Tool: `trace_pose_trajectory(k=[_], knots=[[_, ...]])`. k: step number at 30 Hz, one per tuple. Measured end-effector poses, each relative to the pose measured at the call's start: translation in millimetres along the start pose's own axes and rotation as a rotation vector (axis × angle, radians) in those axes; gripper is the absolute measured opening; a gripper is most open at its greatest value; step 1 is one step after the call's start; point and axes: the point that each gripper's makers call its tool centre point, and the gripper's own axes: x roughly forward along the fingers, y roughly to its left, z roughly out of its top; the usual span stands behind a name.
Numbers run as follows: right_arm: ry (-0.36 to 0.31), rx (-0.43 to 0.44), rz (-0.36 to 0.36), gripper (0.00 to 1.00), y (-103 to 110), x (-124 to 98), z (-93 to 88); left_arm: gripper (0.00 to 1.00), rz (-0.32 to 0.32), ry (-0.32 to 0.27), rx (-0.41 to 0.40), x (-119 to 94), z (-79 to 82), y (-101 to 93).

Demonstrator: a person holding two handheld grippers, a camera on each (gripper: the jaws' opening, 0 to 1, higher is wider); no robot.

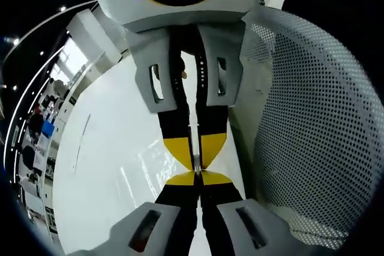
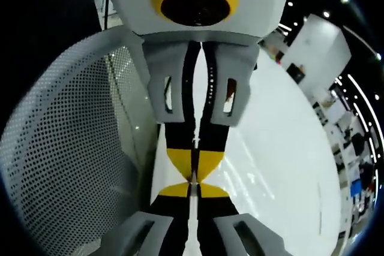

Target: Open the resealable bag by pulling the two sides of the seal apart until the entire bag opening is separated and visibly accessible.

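My two grippers meet tip to tip over a white table. In the left gripper view my left gripper [image 1: 197, 178] rises from the bottom with its yellow-tipped jaws pressed together. The right gripper [image 1: 195, 165] comes down from the top, also shut. The right gripper view mirrors this, with the right gripper [image 2: 193, 186] below and the left gripper [image 2: 193, 174] above. Faint glossy streaks beside the tips look like the clear resealable bag [image 1: 147, 157] [image 2: 243, 160]. Each gripper seems to pinch its film, but the seal itself is too transparent to make out.
A white perforated mesh shell [image 1: 312, 118] [image 2: 66, 148] curves close alongside both grippers. The glossy white table [image 1: 96, 178] [image 2: 294, 172] spreads out on the other side. Shelves with goods [image 1: 36, 136] [image 2: 354, 154] stand far behind it.
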Motion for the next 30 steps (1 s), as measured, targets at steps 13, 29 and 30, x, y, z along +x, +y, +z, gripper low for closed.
trace_pose_trajectory(k=[13, 29, 30], knots=[[0.013, 0.013, -0.021, 0.0, -3.1, -5.4, -16.5, 0.0, -0.001, -0.037, -0.077, -6.2, -0.9, 3.9], [0.041, 0.048, -0.03, 0.0, -2.0, -11.2, -38.4, 0.0, -0.001, -0.055, -0.152, -10.1, -3.7, 3.1], [0.046, 0.045, -0.032, 0.0, -2.2, -11.7, -40.2, 0.0, -0.001, -0.055, -0.154, -10.8, -3.8, 3.3]])
